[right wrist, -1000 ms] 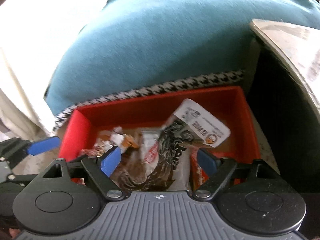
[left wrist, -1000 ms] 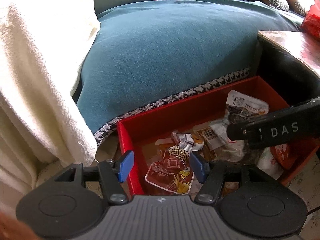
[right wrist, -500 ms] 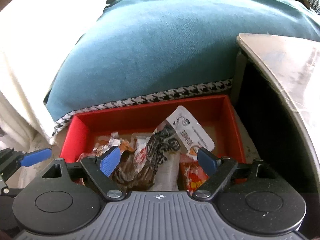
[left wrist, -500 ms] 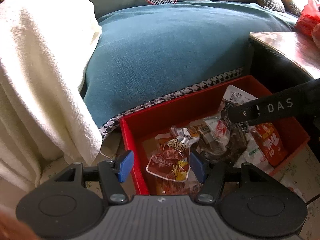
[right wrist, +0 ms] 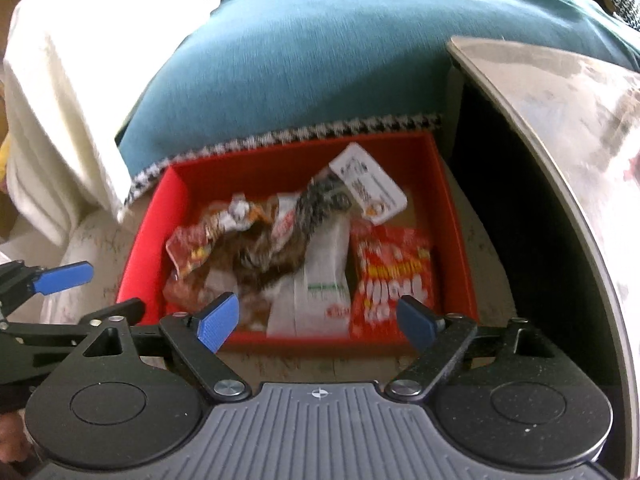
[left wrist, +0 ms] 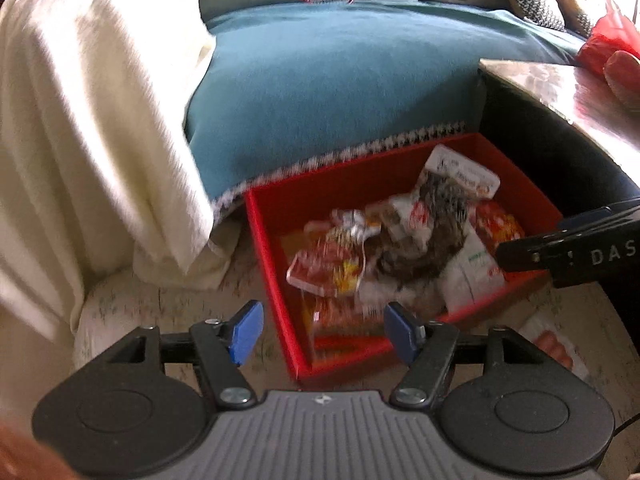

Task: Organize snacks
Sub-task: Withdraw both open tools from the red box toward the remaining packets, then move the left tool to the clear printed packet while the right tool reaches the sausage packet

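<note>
A red box sits on the floor against the sofa, holding several snack packets. Among them are a red and yellow packet, a white packet, a red packet and a dark packet with a white label. My left gripper hovers over the box's near left corner, jaws opening, nothing between them. My right gripper hangs above the box's near edge, jaws also opening and empty. Its black finger shows at the right of the left wrist view. One more packet lies on the floor right of the box.
A teal sofa cushion with a houndstooth hem rises behind the box. A cream blanket drapes at the left. A glossy table with a dark side stands close on the right, with a red bag on it.
Both grippers have drawn back from the box, so it looks smaller and farther off. Both pairs of jaws stand a little wider. The packets in the box have not moved.
</note>
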The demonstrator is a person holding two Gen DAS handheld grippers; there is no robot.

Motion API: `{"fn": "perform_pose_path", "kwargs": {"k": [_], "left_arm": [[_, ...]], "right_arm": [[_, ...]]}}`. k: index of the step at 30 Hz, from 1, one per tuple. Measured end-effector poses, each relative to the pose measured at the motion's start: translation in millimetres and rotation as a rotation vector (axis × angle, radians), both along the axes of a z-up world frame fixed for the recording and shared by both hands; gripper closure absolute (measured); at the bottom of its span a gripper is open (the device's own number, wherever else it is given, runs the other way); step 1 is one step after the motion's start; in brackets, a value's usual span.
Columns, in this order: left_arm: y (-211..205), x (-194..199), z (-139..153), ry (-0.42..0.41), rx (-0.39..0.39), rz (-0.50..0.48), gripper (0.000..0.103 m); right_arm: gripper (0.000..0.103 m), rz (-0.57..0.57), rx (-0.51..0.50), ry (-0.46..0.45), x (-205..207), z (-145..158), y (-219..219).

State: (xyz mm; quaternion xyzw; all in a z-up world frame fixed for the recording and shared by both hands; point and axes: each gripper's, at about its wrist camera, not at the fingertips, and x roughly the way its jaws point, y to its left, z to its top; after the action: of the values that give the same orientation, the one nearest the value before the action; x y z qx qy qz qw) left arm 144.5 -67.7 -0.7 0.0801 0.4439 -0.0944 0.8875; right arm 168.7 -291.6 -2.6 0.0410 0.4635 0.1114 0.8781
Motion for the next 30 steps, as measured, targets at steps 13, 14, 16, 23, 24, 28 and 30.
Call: {"fn": "perform_pose_path", "kwargs": {"k": [13, 14, 16, 23, 24, 28, 30], "left_arm": [[18.7, -39.1, -36.3, 0.172, -0.032, 0.042, 0.042], [17.8, -38.7, -40.5, 0.188, -0.028, 0.05, 0.041], [17.9, -36.3, -48.1, 0.226, -0.035, 0.072, 0.041], [39.8, -55.5, -51.3, 0.316, -0.229, 0.279, 0.042], [40.8, -58.0, -51.8, 0.328, -0.257, 0.298, 0.041], [35.1, -51.0, -58.7, 0.36, -0.298, 0.39, 0.041], [33.7, -44.3, -64.4, 0.372, -0.305, 0.464, 0.041]], "right_arm": [[0.012, 0.004, -0.014, 0.035, -22.0, -9.9, -20.3], [0.012, 0.005, -0.012, 0.035, -23.0, -9.7, -21.4], [0.012, 0.006, -0.01, 0.036, -23.8, -9.5, -23.5], [0.012, 0.024, 0.011, 0.037, -23.0, -6.2, -28.6], [0.012, 0.028, 0.016, 0.035, -22.6, -5.0, -28.4], [0.012, 0.041, 0.037, 0.02, -22.2, -0.2, -26.9], [0.011, 0.051, 0.054, 0.015, -22.2, 1.1, -27.1]]}}
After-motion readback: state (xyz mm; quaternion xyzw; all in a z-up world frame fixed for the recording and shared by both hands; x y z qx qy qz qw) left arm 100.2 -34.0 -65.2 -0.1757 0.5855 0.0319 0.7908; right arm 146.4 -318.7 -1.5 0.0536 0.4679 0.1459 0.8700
